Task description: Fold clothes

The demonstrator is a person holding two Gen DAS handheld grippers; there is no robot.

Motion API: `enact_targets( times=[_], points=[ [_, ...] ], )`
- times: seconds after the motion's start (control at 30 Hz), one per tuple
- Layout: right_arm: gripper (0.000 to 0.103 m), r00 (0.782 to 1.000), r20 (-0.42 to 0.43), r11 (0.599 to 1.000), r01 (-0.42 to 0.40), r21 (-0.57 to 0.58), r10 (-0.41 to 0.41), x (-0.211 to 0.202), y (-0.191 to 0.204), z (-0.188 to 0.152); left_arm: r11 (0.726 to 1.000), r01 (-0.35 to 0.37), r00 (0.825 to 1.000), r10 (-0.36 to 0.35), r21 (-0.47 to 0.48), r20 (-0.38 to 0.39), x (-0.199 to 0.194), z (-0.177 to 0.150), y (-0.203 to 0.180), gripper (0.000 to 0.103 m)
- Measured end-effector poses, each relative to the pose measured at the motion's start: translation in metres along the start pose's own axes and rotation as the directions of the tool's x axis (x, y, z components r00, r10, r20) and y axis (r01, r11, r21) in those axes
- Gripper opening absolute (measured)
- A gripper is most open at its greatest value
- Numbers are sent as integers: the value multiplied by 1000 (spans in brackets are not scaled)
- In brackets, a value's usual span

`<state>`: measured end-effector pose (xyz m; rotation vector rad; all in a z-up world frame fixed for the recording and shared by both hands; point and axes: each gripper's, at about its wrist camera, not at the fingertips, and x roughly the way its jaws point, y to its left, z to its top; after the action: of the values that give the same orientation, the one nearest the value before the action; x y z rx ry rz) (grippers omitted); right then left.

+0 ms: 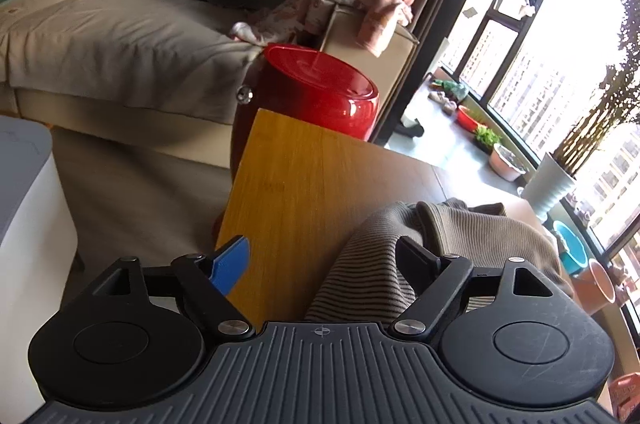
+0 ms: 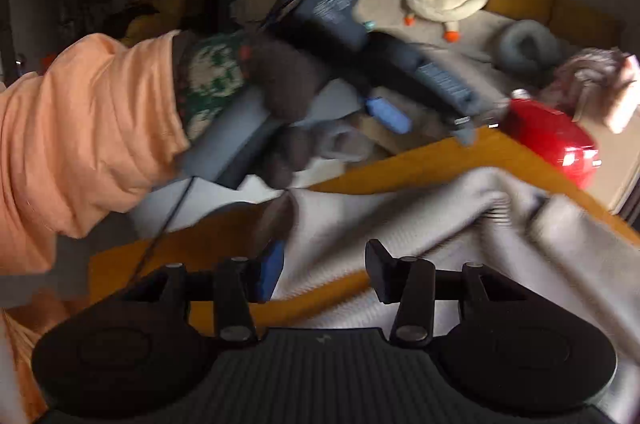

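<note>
The bench [image 1: 304,180] is smooth, warm-toned wood with a low sheen. On it lies a ribbed, matt knit garment [image 1: 472,236] of brownish cloth. The left gripper [image 1: 320,256] is matt black plastic with metal pivot pins. The red bin [image 1: 320,92] looks glossy.

text: none legible | left gripper [image 2: 436,104] body: pale printed lines, blurred, unreadable

Bare tabletop [image 1: 304,184] left of sweater [image 1: 460,236]
</note>
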<state>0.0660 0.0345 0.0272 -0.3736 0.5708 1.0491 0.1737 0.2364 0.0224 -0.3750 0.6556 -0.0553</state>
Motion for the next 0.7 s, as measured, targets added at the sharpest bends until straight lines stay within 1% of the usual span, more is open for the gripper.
enact_targets(
  times=[0.1, 0.13, 0.17, 0.2, 0.23, 0.3, 0.4, 0.47, 0.5, 0.57, 0.63, 0.7],
  points=[
    [46, 999, -11, 999, -41, 14, 41, 29, 19, 4, 1000, 0, 1000, 0, -3, 12, -9, 0, 3, 87],
    [41, 999, -13, 999, -47, 11, 47, 37, 23, 5, 1000, 5, 1000, -5, -6, 15, -11, 0, 5, 87],
    [31, 999, -18, 999, -37, -10, 37, 45, 26, 5, 1000, 11, 1000, -10, -12, 23, -14, 1, 7, 88],
    [6, 999, -23, 1000, -23, -2, 23, 48, 23, 6, 1000, 17, 999, -17, -19, 31, -16, 1, 9, 88],
    [4, 1000, -29, 1000, -9, 7, 10, 51, 20, 7, 999, 24, 999, -23, -27, 39, -19, 1, 11, 89],
    [4, 999, -40, 1000, 19, 24, -18, 56, 12, 10, 998, 37, 998, -35, -41, 55, -24, 2, 16, 90],
    [3, 996, -1, 990, 89, 105, -89, 34, -20, 27, 997, 49, 996, -44, -63, 79, -30, 3, 21, 91],
    [3, 988, 41, 975, 142, 172, -152, 11, -50, 41, 996, 58, 995, -53, -64, 84, -31, 4, 19, 92],
    [3, 978, 70, 962, 176, 207, -194, -3, -67, 48, 996, 62, 995, -57, -63, 85, -32, 4, 18, 93],
    [3, 950, 130, 932, 240, 271, -282, -33, -98, 59, 996, 71, 994, -66, -62, 88, -32, 4, 16, 95],
    [3, 911, 178, 890, 294, 349, -371, -63, -133, 66, 995, 78, 994, -73, -59, 87, -32, 4, 13, 95],
    [3, 868, 204, 843, 342, 416, -453, -89, -160, 67, 996, 79, 994, -75, -53, 75, -27, 3, 7, 95]
  ],
)
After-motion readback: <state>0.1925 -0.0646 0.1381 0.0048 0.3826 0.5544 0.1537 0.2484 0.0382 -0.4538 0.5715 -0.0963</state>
